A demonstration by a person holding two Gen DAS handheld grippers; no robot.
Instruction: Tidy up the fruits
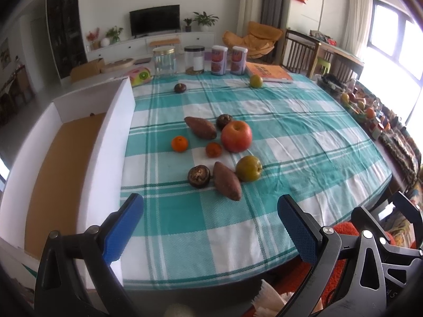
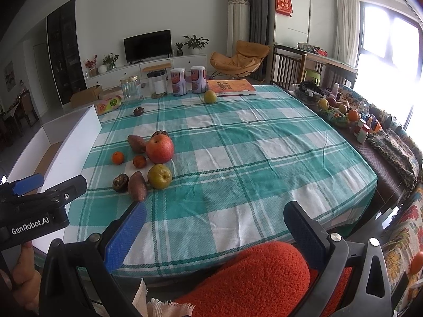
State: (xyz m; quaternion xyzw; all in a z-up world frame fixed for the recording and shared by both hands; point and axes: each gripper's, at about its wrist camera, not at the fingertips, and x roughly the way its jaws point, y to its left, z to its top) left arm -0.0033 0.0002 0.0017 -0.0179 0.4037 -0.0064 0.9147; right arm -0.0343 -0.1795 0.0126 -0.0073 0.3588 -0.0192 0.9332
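A red apple point(image 1: 236, 136) lies mid-table among two small oranges point(image 1: 179, 144), two sweet potatoes point(image 1: 226, 181), a green pear point(image 1: 248, 168) and dark round fruits point(image 1: 198, 176). The cluster also shows in the right wrist view, with the apple point(image 2: 159, 149) at its middle. A second pear point(image 1: 256, 81) and a dark fruit point(image 1: 180, 88) lie at the far side. A white box with a brown floor point(image 1: 113, 134) stands at the left. My left gripper point(image 1: 210, 227) is open and empty near the front edge. My right gripper point(image 2: 214, 235) is open and empty, above an orange cushion point(image 2: 253, 277).
The table has a teal checked cloth point(image 1: 290, 142). Jars point(image 1: 164, 60), two cans point(image 1: 228, 60) and an orange book point(image 1: 268, 71) line the far edge. A cluttered side shelf with a fruit basket point(image 2: 335, 111) runs along the right. Chairs stand behind the table.
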